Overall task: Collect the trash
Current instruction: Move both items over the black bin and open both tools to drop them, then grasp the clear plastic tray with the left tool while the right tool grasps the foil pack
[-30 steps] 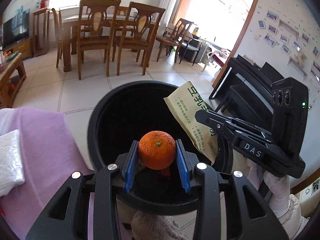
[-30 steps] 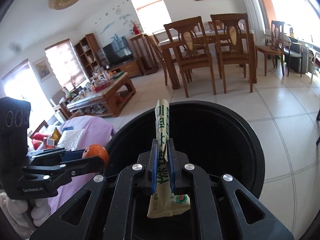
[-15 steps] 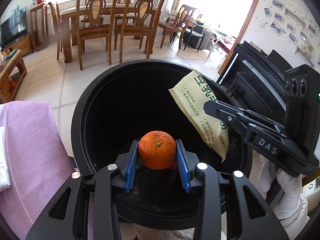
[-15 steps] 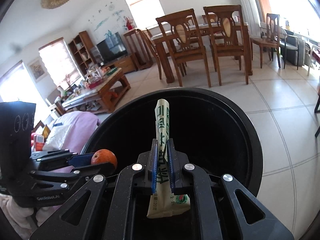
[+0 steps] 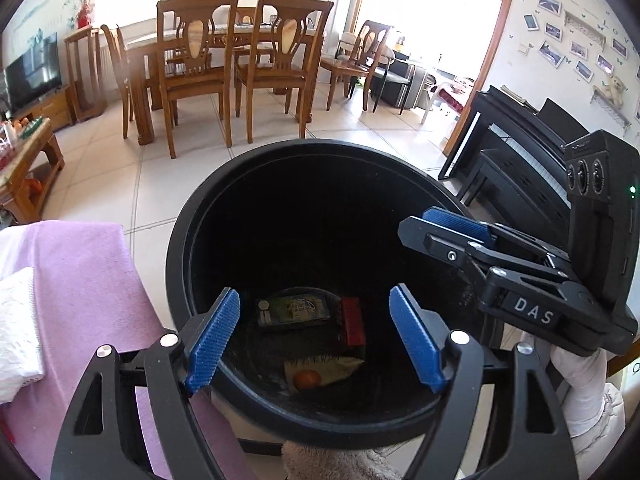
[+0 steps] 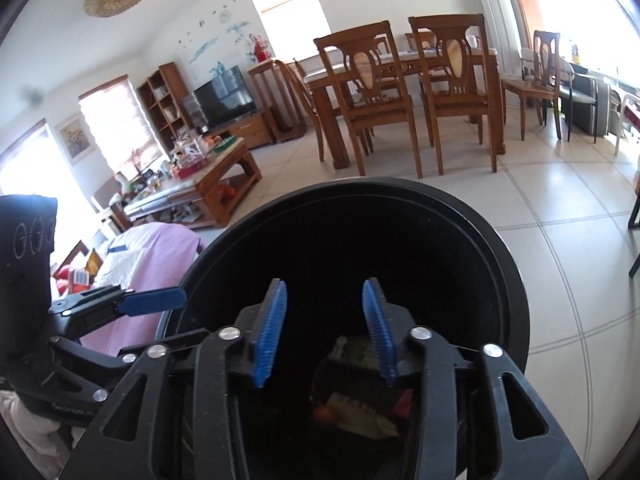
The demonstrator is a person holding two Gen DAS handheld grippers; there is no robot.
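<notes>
Black plastic bin (image 5: 320,152) sits under both my grippers, left (image 5: 314,336) and right (image 6: 324,328), jaws spread wide and empty above it, since the orange (image 5: 307,379) and wrapper (image 5: 336,366) lie at its bottom.

Both wrist views close above the shared bin (image 5: 188,248) (image 6: 516,280), downward

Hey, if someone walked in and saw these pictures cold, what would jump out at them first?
The big black trash bin fills the middle of both views, with an orange lying on a pale green packet at its bottom. The left gripper and right gripper hang over the opening, blue pads spread wide and empty. Behind stand wooden dining chairs on pale tile.
</notes>
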